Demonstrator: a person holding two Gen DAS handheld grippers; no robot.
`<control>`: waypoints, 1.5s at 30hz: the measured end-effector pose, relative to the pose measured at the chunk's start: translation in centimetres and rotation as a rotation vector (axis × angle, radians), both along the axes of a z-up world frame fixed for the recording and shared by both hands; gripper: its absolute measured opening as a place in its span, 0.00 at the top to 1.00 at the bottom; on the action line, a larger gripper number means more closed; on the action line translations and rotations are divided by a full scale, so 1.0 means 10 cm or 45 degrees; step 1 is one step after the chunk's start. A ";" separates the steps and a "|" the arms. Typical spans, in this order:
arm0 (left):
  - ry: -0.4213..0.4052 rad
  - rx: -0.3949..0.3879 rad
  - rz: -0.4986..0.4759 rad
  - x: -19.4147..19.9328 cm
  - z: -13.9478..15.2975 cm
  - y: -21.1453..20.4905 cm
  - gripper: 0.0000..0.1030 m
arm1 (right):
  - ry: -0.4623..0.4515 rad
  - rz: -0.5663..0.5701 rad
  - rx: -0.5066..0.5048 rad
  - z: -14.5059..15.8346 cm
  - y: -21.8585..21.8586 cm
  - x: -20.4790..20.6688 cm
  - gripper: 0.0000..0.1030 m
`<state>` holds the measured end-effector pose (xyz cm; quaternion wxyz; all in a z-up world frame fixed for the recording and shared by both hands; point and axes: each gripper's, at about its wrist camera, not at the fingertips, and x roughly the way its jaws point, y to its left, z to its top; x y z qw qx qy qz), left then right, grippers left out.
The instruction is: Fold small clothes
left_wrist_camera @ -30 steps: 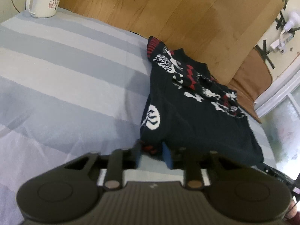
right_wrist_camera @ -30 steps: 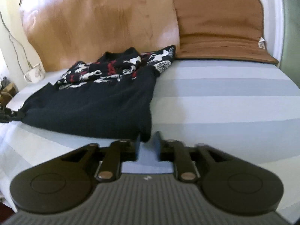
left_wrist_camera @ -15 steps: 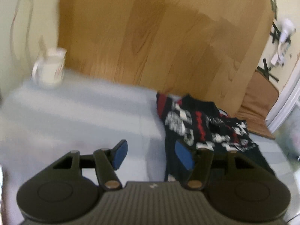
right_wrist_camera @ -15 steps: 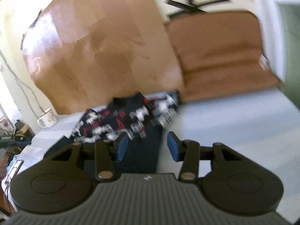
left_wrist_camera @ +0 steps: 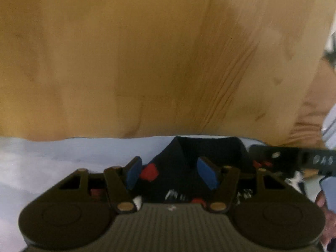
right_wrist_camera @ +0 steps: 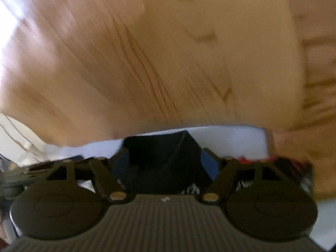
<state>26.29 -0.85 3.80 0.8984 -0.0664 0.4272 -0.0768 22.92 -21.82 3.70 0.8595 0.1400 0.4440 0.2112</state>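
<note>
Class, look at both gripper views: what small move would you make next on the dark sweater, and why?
Probably lower both and close them on the cloth. The left gripper and right gripper both stand open, each with the dark sweater between its fingers, near the far edge of the bed. Neither grips anything yet.

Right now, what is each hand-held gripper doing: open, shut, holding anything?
Left hand-held gripper: open, empty, over the dark sweater.
Right hand-held gripper: open, empty, sweater between its fingers, not pinched.
</note>
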 end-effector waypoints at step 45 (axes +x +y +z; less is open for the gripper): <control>-0.471 -0.194 -0.213 -4.07 0.19 0.27 0.69 | -0.450 0.241 0.104 0.49 -0.86 -3.73 0.49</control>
